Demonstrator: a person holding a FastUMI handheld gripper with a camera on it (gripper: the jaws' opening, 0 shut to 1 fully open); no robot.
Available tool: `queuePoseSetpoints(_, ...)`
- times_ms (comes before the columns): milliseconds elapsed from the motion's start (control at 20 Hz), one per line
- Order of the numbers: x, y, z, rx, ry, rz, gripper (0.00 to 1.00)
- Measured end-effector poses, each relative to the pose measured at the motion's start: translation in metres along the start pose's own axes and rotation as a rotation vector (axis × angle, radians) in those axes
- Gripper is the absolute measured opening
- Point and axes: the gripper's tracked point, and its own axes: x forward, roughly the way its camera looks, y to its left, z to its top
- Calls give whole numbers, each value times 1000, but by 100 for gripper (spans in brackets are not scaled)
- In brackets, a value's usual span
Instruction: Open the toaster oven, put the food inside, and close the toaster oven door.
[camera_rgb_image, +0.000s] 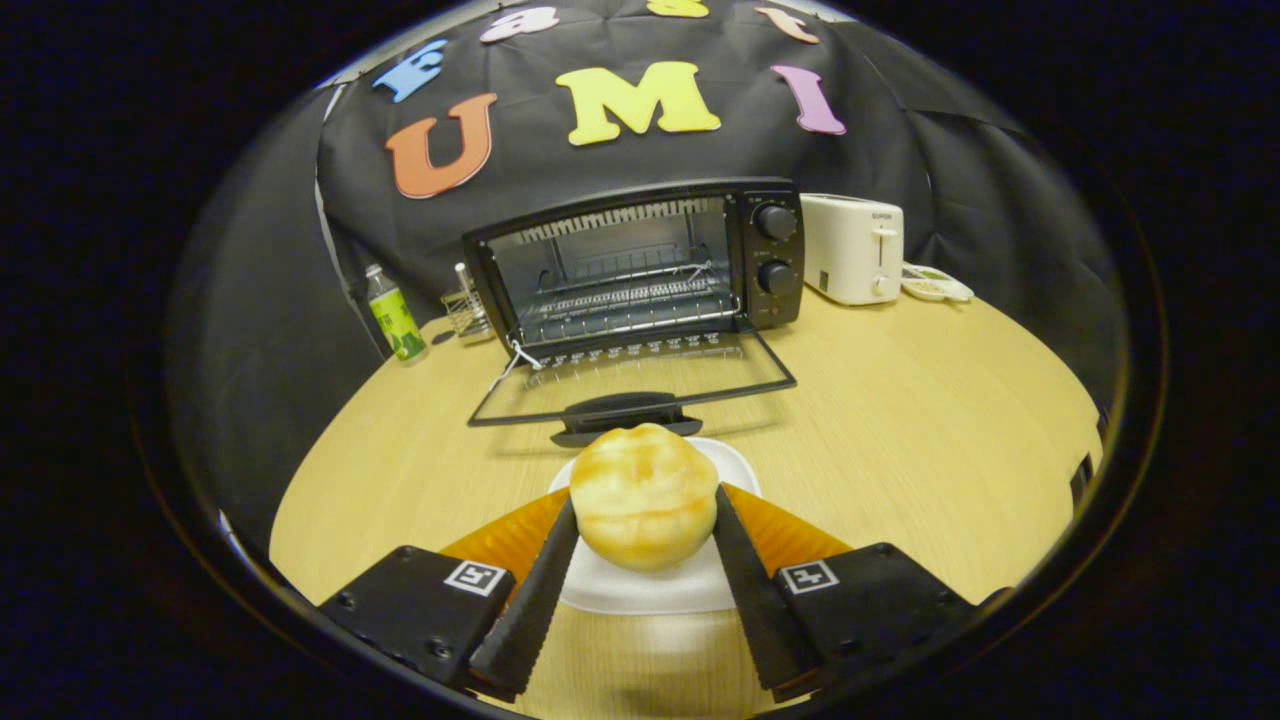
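gripper: both fingers press the sides of the bread roll, pinching it | bread roll: over the white plate on the wooden table | toaster oven: just beyond the plate, door folded down flat, rack inside | white toaster: right of the oven | green bottle: left of it

The gripper has two long, tapering jaws with ridged, saw-toothed inner faces. Each runs back into a boxy black block, at about seven and five o'clock, bearing a small square black-and-white marker on top and what look like small screws near the edges. Orange wedge-shaped panels sit between the blocks and the jaws.
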Motion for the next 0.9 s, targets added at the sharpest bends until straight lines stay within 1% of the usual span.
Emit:
queuePoseSetpoints(150, -5, 5, 29, 26, -78, 32, 82)
queuePoseSetpoints(300, -9, 25, 61, 81, -162, 126, 81)
queuePoseSetpoints(450, -4, 35, 88, 190, -248, 199, 81)
queuePoseSetpoints(550, 6, 35, 104, 249, -311, 212, 81)
queuePoseSetpoints(700, 35, 45, 112, 207, -317, 252, 81)
queuePoseSetpoints(750, 47, 45, 114, 214, -295, 260, 81)
queuePoseSetpoints(850, 66, 49, 121, 266, -273, 285, 81)
queuePoseSetpoints(900, 77, 47, 127, 281, -275, 281, 81)
